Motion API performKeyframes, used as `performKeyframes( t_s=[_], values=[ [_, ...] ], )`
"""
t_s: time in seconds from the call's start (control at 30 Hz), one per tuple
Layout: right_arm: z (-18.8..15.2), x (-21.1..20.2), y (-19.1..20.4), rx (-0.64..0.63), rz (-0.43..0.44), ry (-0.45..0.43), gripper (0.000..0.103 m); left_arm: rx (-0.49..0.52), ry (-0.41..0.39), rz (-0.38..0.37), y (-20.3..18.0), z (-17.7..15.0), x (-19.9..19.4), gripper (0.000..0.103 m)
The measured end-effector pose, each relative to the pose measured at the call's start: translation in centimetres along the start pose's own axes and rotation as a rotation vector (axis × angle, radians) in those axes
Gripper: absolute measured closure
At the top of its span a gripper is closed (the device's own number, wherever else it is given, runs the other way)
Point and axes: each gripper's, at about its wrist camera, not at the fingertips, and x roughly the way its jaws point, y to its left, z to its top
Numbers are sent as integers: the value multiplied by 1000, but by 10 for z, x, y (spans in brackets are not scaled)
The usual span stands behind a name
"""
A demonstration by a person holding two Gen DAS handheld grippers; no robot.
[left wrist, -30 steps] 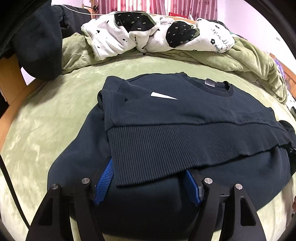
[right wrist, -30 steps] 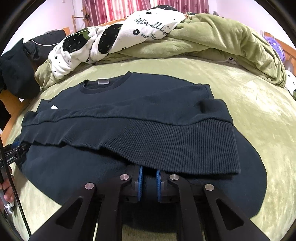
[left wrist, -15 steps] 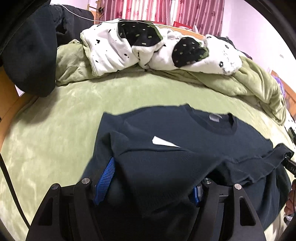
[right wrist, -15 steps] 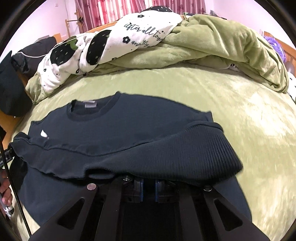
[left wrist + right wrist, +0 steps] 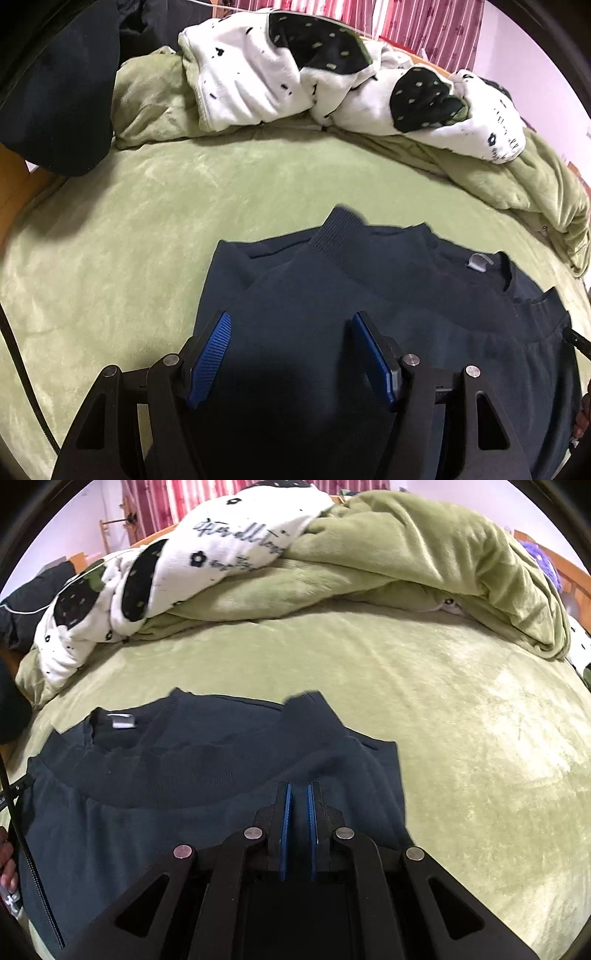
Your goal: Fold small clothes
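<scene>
While sweater (image 5: 192,775) hem nears collar, left tool (image 5: 291,354) agape, right tool (image 5: 298,790) closed.

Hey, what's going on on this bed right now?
A person with a handheld gripper in each hand is folding a dark navy sweatshirt on the green bedspread. Its ribbed hem lies folded up near the collar. The right gripper has its jaws shut on the fabric; the left gripper stands open above it.

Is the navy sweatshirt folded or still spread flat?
Folded: the navy sweatshirt lies doubled, its ribbed hem brought up near the collar.
</scene>
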Motion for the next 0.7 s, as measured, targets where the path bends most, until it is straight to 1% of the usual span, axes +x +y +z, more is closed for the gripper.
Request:
performKeyframes(
  t_s=[0.17, 0.23, 0.33, 0.37, 0.47, 0.5, 0.53, 0.6, 0.67, 0.7],
  values=[
    [-8, 20, -11, 12, -2, 54, 97, 13, 6, 55, 0, -4, 4, 38],
    [-9, 20, -14, 27, 5, 53, 97, 8, 9, 51, 2, -3, 3, 38],
    [-10, 11, -11, 11, -16, 35, 96, 5, 6, 53, 5, -3, -3, 38],
    [-11, 5, -9, -3, -27, 18, 94, 8, 5, 52, 6, -4, -6, 38],
    [-17, -11, -4, -25, -52, -11, 84, 13, 1, 46, 6, -7, -17, 38],
    [-18, -16, -4, -23, -52, -15, 78, 14, 0, 39, 7, -9, -21, 38],
    [-21, -22, -4, -15, -46, -19, 76, 16, -3, 32, 7, -11, -28, 38],
    [-28, -36, -1, -1, -19, -23, 75, 21, -7, 30, 9, -14, -40, 38],
    [-36, -48, 6, 2, 3, -26, 71, 21, -16, 29, 13, -19, -57, 37],
    [-41, -57, 13, 0, 17, -32, 67, 19, -20, 27, 15, -20, -64, 37]
  ],
)
